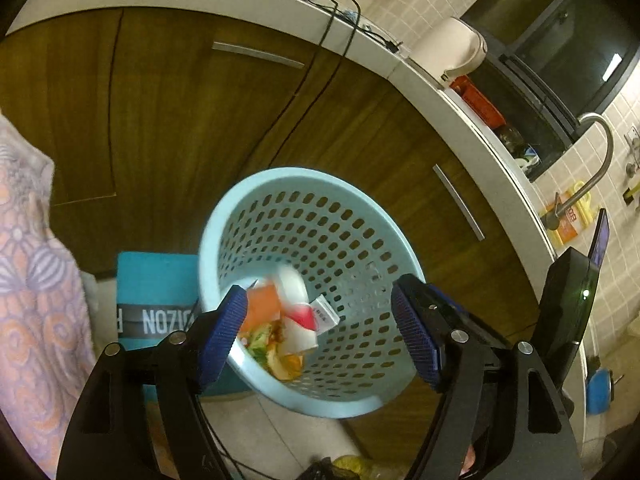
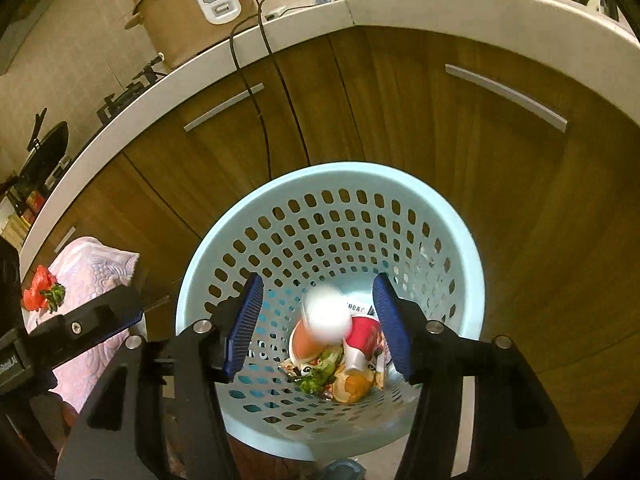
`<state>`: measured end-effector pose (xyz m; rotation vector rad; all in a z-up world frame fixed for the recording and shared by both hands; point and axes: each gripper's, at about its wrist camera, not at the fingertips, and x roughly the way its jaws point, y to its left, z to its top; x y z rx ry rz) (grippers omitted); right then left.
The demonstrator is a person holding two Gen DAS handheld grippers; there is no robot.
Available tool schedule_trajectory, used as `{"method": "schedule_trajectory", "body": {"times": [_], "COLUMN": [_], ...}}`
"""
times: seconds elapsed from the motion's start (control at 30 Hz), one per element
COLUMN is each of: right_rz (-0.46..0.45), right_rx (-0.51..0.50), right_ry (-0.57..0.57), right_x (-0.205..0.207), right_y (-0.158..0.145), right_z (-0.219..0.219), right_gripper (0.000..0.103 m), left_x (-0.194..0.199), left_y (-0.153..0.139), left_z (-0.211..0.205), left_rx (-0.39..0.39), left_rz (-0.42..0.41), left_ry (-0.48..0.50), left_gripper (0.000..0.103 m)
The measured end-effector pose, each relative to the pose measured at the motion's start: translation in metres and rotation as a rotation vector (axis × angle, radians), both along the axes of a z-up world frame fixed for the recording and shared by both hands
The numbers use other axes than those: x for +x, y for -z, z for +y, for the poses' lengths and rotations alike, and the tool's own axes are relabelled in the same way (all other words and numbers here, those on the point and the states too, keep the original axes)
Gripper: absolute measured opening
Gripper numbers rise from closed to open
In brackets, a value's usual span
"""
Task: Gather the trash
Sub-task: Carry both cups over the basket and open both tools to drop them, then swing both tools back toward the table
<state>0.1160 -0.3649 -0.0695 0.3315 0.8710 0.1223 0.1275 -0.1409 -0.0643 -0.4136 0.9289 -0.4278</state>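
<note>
A pale blue perforated basket (image 1: 280, 174) (image 2: 332, 170) stands on the floor against the wooden cabinets. Its bottom holds a trash pile (image 2: 340, 372) of greens, shells, paper and a red-and-white cup (image 2: 362, 334). My left gripper (image 1: 318, 300) hangs open over the basket's mouth. A blurred orange scrap (image 1: 262, 306) and a white piece (image 1: 292, 284) are in the air just off its left pad, gripped by nothing. My right gripper (image 2: 318, 284) is open above the basket too, and a blurred white round object (image 2: 326, 314) is loose between its pads, touching neither.
Wooden cabinet doors (image 2: 440, 120) with metal handles rise behind the basket under a white counter (image 2: 400, 4). A rice cooker (image 2: 192, 8) trails a black cable down the doors. Patterned cloth (image 1: 32, 280) is at left, with a teal box (image 1: 156, 292) beside the basket.
</note>
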Motion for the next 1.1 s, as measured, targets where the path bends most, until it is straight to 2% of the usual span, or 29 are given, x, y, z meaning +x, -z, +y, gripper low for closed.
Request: {"method": "schedule_trajectory", "body": {"times": [0.23, 0.57, 0.63, 0.83, 0.97, 1.1], "right_rz": [-0.052, -0.13, -0.14, -0.146, -0.17, -0.205], "right_rx": [-0.007, -0.024, -0.013, -0.038, -0.053, -0.07], "right_ry": [-0.047, -0.185, -0.221, -0.384, -0.488, -0.58], "right_x": [-0.008, -0.026, -0.03, -0.043, -0.054, -0.064], "right_y": [-0.022, -0.057, -0.061, -0.06, -0.061, -0.06], "right_z": [0.02, 0.092, 0.113, 0.197, 0.255, 0.307], "right_gripper": [0.054, 0.055, 0.059, 0.059, 0.059, 0.059], "left_x": [-0.017, -0.066, -0.082, -0.123, -0.156, -0.188], "left_y": [-0.02, -0.052, -0.06, -0.074, -0.082, -0.081], "left_z": [0.021, 0.088, 0.111, 0.181, 0.229, 0.281], "left_rx": [-0.02, -0.049, -0.039, -0.033, 0.028, 0.072], "left_rz": [-0.049, -0.131, -0.154, -0.193, -0.223, -0.22], "left_ry": [-0.028, -0.143, -0.194, -0.361, -0.492, -0.634], "left_gripper": [0.073, 0.073, 0.073, 0.073, 0.073, 0.073]}}
